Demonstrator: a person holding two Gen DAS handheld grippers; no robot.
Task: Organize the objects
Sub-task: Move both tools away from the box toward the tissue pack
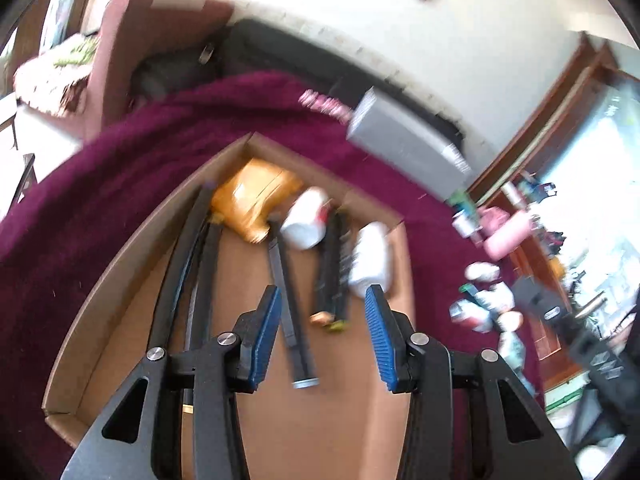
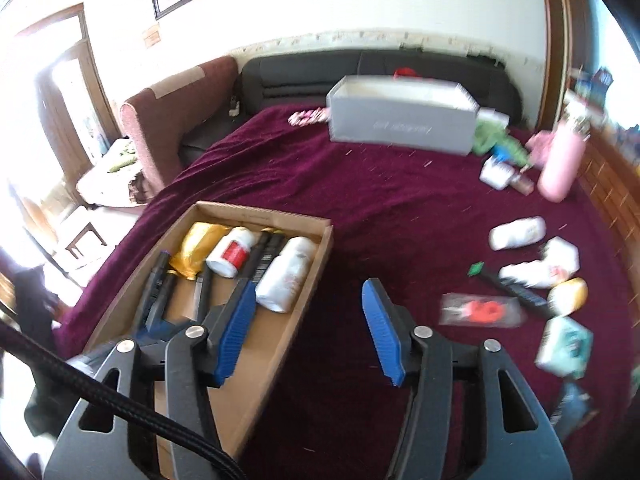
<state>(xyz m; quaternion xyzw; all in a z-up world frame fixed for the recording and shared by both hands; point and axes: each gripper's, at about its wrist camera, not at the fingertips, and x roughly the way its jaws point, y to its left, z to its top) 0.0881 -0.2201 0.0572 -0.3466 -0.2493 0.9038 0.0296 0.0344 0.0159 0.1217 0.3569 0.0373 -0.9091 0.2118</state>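
A shallow cardboard box [image 1: 120,252] [image 2: 316,240] lies on a dark red cloth [image 2: 400,208]. In it lie an orange pouch [image 1: 256,196] [image 2: 196,248], a white bottle with a red label [image 1: 306,218] [image 2: 232,254], a larger white bottle [image 1: 370,256] [image 2: 284,276] and long black tools [image 1: 288,304] [image 2: 158,280]. My left gripper [image 1: 322,296] hangs over the box floor, open and empty. My right gripper [image 2: 308,290] is open and empty above the box's right wall. Loose items lie at the right: white bottles [image 2: 518,234], a clear packet with a red thing [image 2: 482,310], a teal packet [image 2: 564,346].
A grey open box [image 2: 400,120] [image 1: 404,140] stands at the far side of the cloth. A pink bottle [image 2: 560,160] and green fabric [image 2: 496,136] sit at the back right. Behind are a black sofa [image 2: 320,72] and a maroon armchair [image 2: 160,120].
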